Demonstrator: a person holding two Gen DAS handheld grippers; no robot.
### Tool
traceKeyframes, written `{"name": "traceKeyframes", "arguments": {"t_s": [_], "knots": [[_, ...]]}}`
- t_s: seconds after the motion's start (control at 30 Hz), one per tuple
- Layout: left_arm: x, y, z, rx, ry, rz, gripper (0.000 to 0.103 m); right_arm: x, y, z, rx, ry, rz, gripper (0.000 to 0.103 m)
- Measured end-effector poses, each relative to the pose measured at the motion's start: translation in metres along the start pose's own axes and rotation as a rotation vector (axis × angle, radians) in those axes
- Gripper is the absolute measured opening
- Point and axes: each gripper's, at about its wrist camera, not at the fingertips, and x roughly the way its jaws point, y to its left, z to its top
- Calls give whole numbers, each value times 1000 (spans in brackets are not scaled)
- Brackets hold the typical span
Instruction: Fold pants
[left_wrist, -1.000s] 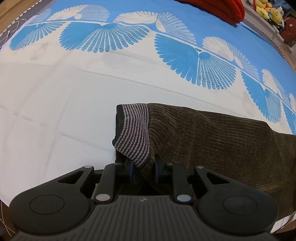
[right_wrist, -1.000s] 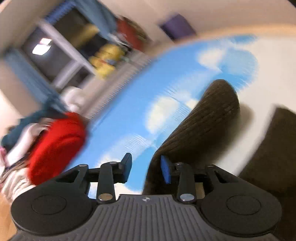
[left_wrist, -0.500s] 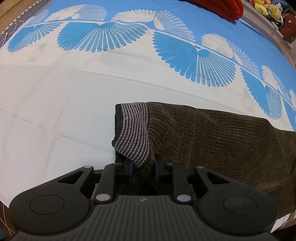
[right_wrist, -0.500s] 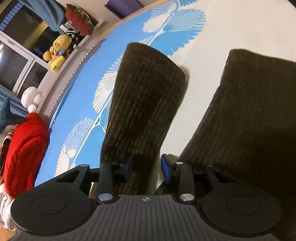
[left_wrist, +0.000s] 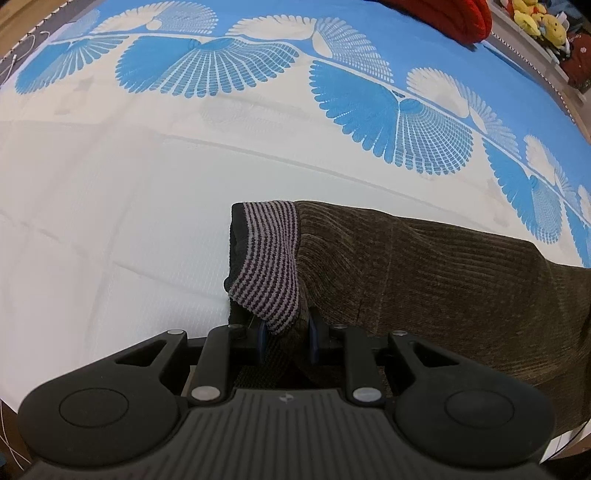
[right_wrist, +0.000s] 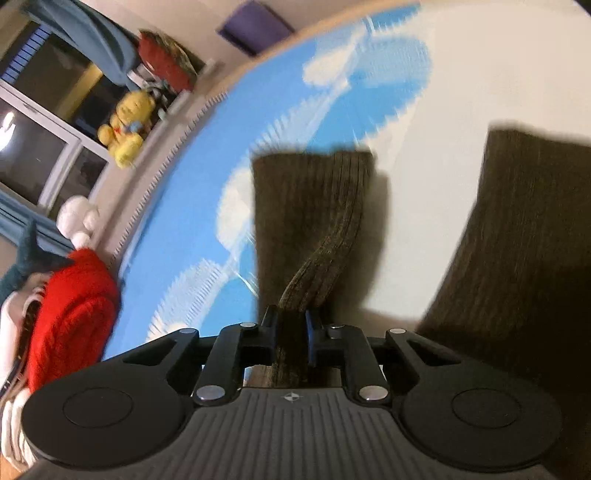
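Dark brown corduroy pants (left_wrist: 424, 266) lie on a white and blue patterned bedspread (left_wrist: 110, 206). Their striped purple waistband (left_wrist: 269, 258) is turned up at the left end. My left gripper (left_wrist: 285, 334) is shut on the waist edge of the pants, just below the striped band. In the right wrist view, one pant leg (right_wrist: 314, 206) is lifted and bunched between the fingers of my right gripper (right_wrist: 291, 325), which is shut on it. The other leg (right_wrist: 517, 251) lies flat to the right. The view is blurred.
A red knitted item (right_wrist: 70, 314) lies at the bed's left edge; it also shows in the left wrist view (left_wrist: 443, 14). Yellow plush toys (right_wrist: 123, 133) sit on a shelf by a window. White bedspread stretches left of the pants.
My right gripper has closed on the near pant leg and lifted it, bunching the cloth. The right view has swung. My left gripper holds the waist as before.
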Motion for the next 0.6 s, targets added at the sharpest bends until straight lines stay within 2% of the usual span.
{"name": "traceKeyframes", "arguments": {"t_s": [0.17,0.3,0.37,0.4,0.47,0.53,0.57,0.6], "knots": [[-14,1,-7,-13,-42,-31,22,-64,9,25,-51,-109,9,12],[-46,11,-17,-55,-134,-139,21,-144,-1,41,-58,-235,41,11],[-56,13,-27,-33,-135,-150,21,-176,-9,39,-75,-265,12,11],[-55,15,-32,-16,-112,-142,21,-187,-17,38,-83,-255,-33,11],[-47,18,-39,20,-32,-125,21,-191,-40,36,-86,-154,-173,11],[-34,15,-43,82,43,-85,21,-172,-77,31,-46,42,-361,12],[-29,14,-45,103,74,-80,21,-162,-99,29,12,138,-410,12],[-24,14,-46,114,94,-75,23,-155,-120,29,97,206,-414,12]]}}
